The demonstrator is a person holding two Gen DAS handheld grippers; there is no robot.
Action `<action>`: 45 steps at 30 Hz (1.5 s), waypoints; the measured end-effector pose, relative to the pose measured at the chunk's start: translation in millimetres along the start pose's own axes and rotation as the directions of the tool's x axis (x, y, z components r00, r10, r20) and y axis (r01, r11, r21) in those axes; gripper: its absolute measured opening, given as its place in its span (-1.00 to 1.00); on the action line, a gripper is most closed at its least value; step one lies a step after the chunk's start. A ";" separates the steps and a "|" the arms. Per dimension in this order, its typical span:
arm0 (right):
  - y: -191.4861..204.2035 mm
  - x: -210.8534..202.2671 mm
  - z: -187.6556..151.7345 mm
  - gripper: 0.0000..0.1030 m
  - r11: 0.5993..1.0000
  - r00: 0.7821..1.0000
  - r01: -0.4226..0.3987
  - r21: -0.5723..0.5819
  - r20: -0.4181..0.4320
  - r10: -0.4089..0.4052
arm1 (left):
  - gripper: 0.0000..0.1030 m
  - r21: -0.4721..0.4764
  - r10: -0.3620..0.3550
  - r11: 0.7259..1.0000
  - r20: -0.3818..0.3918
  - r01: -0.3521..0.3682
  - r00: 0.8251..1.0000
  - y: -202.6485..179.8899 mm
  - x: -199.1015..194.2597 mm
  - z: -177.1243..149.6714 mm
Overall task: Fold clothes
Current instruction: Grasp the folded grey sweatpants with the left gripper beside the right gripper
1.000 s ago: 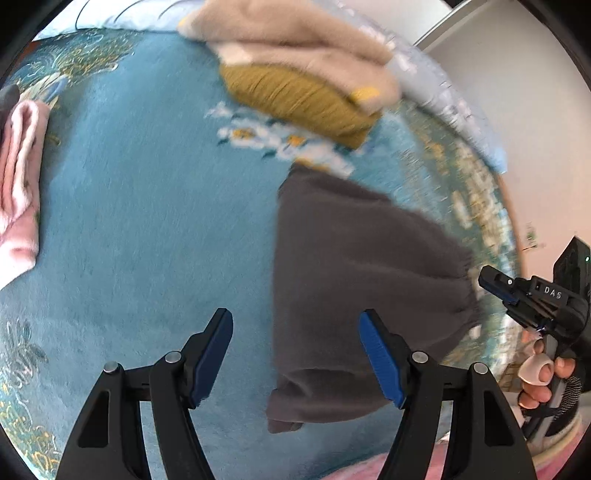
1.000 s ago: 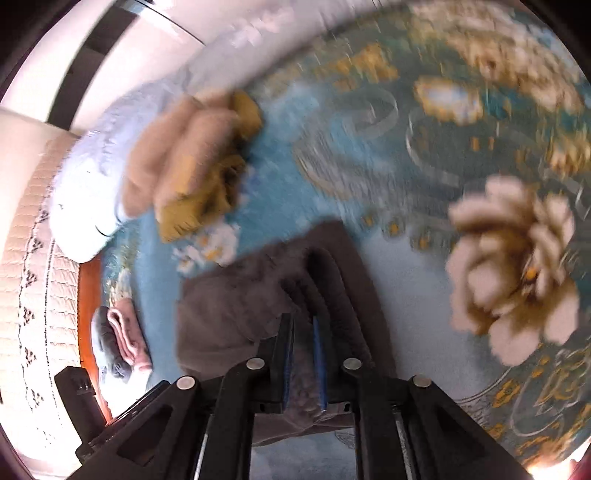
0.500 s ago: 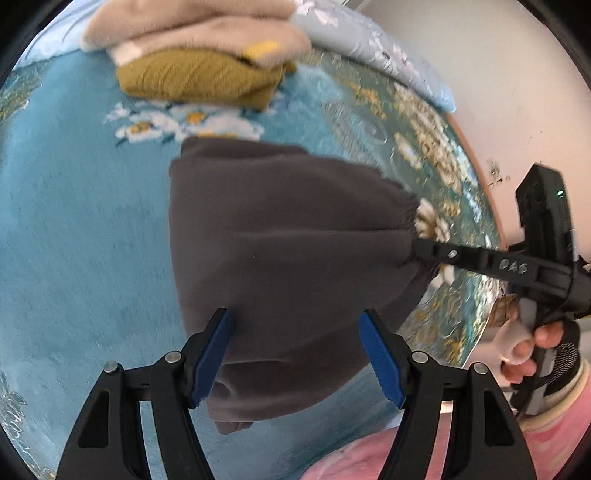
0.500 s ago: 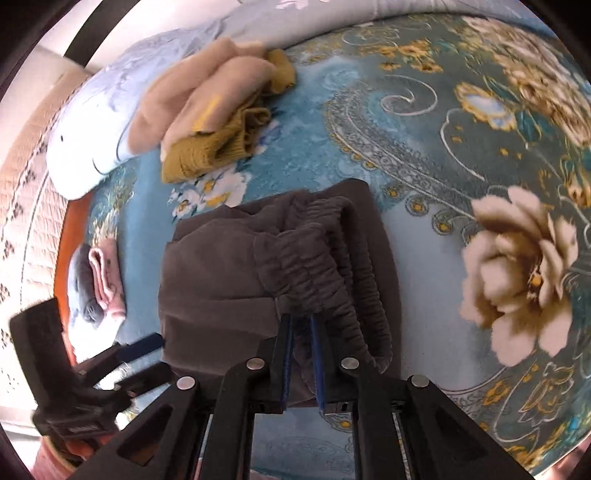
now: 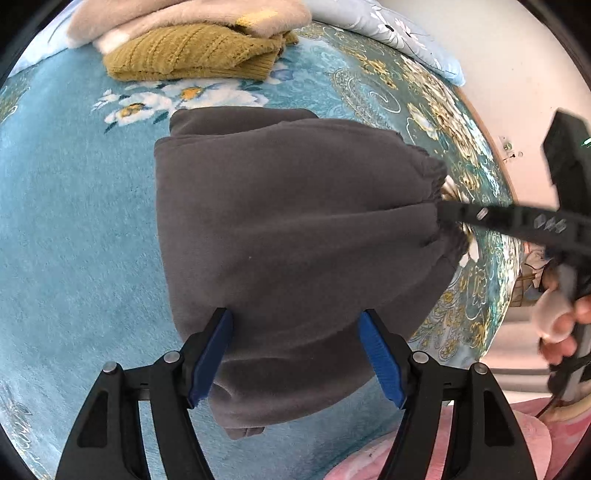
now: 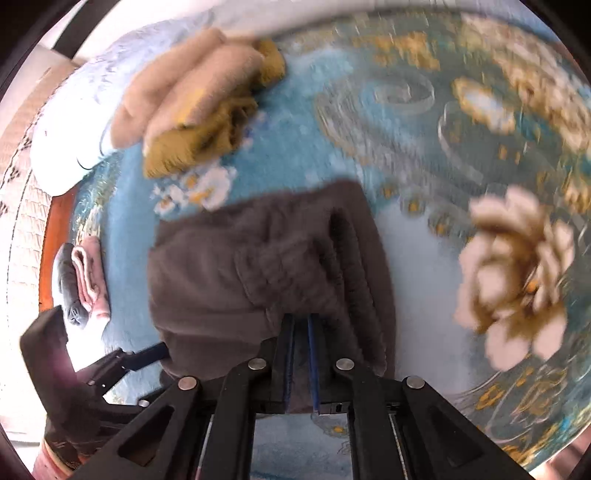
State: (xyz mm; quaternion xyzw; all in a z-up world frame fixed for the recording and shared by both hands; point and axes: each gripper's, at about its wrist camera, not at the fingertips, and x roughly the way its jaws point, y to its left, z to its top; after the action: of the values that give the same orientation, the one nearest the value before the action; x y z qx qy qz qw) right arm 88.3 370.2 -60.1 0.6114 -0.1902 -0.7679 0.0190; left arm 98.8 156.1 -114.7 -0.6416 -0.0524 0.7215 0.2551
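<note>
— From the left wrist, what do you see?

— The left claw [image 5: 295, 354] stands wide, gripping nothing, right over the near end of the grey trousers [image 5: 295, 236]. They lie folded on the blue flowered bedspread [image 5: 74, 221], long axis running from the claw away toward the mustard sweater [image 5: 192, 55] and the beige jumper [image 5: 184, 14] on top of it. The cloth's near edge sits between the blue pads [image 5: 210, 354].

— And the other hand?

— The right claw [image 5: 448, 214] comes in from the right and pinches the gathered waistband.

— From the right wrist?

— It's blurred, but the right claw [image 6: 301, 363] is nearly closed on that elastic waistband of the trousers [image 6: 229, 280]. The left claw [image 6: 147, 354] shows low at the left, touching or just short of the near edge. I'd say the left one is placed to pinch that edge next.
</note>
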 end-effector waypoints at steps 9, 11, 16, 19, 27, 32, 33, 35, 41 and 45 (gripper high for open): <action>-5.7 20.3 14.4 -0.80 0.999 1.000 -0.022 0.041 0.011 0.022 | 0.48 0.015 -0.013 1.000 -0.007 0.013 1.000 -0.9 1.3 1.4; -10.8 27.7 16.0 -0.84 0.997 1.000 -0.026 0.066 0.003 0.026 | 0.49 0.014 -0.017 1.000 -0.009 0.017 1.000 -0.2 2.0 2.4; -16.7 40.2 18.2 -0.86 0.996 1.000 -0.028 0.087 -0.010 0.029 | 0.50 0.010 -0.024 1.000 -0.012 0.024 1.000 1.7 5.0 4.7; -22.9 44.3 16.9 -0.86 0.992 0.998 -0.059 0.113 -0.006 0.060 | 0.51 0.008 -0.024 1.000 -0.011 0.024 1.000 2.6 4.9 4.8; -31.1 38.3 11.0 -0.83 0.978 0.992 -0.128 0.163 0.025 0.125 | 0.51 -0.026 0.005 1.000 0.048 -0.004 0.999 7.2 -9.1 2.9; -39.9 9.8 8.7 -0.58 0.970 0.983 -0.173 0.170 0.095 0.159 | 0.51 -0.167 -0.035 0.984 0.168 0.063 0.985 35.8 -38.7 3.8; -43.0 6.2 7.6 -0.18 0.968 0.981 -0.177 0.177 0.107 0.160 | 0.51 -0.195 -0.042 0.978 0.172 0.076 0.984 41.8 -39.8 3.8; -51.4 5.9 2.9 0.41 0.955 0.974 -0.212 0.208 0.122 0.190 | 0.51 -0.238 -0.047 0.967 0.169 0.087 0.984 51.0 -39.0 2.5; -68.6 16.7 -10.3 0.71 0.933 0.966 -0.258 0.250 0.101 0.240 | 0.51 -0.331 -0.111 0.931 0.143 0.153 0.983 64.9 -20.2 -2.3; -73.0 24.5 -13.5 0.83 0.927 0.963 -0.268 0.261 0.084 0.255 | 0.62 -0.411 -0.165 0.885 0.155 0.216 0.974 77.2 -13.1 -5.9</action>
State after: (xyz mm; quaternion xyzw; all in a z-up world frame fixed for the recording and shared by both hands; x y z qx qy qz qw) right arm 109.8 427.9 -108.4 0.5588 -0.3730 -0.7399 0.0330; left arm 81.8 82.2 -135.1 -0.6306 -0.2860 0.6999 0.1753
